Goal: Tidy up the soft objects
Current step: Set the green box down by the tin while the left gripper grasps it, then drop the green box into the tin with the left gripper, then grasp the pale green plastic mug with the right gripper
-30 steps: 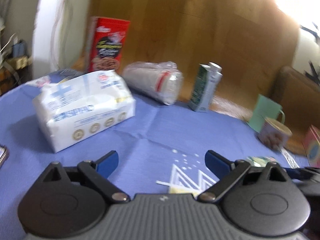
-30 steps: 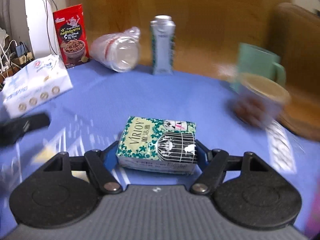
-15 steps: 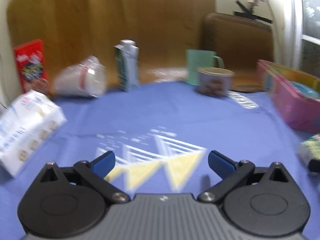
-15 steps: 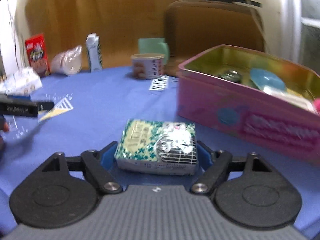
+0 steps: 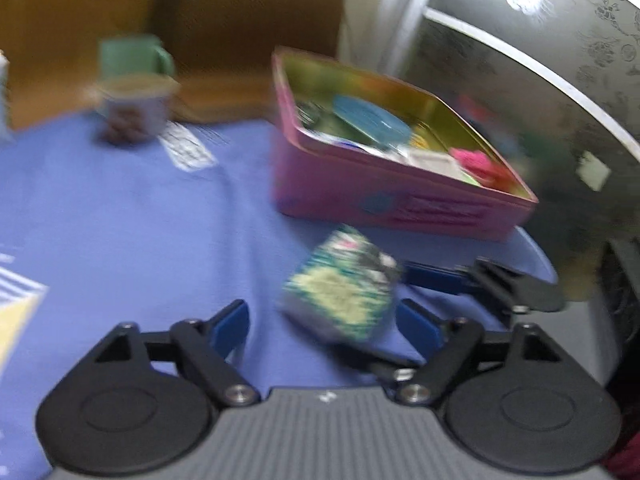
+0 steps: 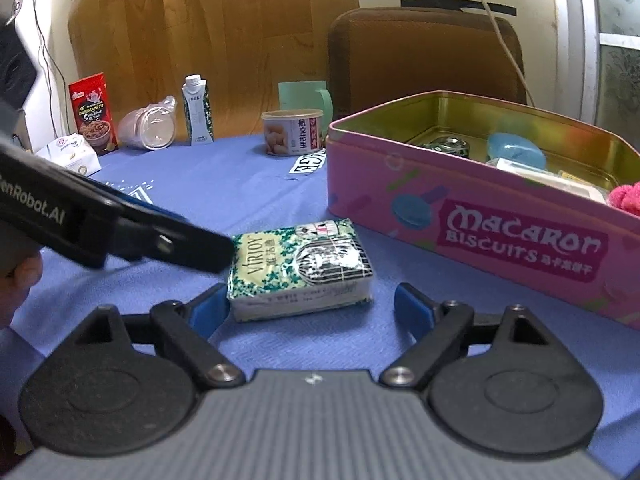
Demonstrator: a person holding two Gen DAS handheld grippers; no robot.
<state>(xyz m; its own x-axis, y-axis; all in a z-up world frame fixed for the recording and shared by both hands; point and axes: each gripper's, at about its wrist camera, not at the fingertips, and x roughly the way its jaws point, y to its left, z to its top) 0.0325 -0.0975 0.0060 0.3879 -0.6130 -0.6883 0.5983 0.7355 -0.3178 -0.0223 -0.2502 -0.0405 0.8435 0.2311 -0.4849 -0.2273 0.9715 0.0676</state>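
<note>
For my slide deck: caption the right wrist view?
Tissue pack lies between open right gripper fingers, beside the pink biscuit tin.

My left wrist view was smeared throughout, so the tissue pack (image 5: pixel 340 300) and the tin's (image 5: pixel 400 200) contents were only coloured blots and I could not read any print. From the right wrist, the left hand-held gripper (image 6: pixel 224 256) hid the pack's near-left corner, the tin ran off the right edge, and the pink thing (image 6: pixel 626 198) inside was cut short.
</note>
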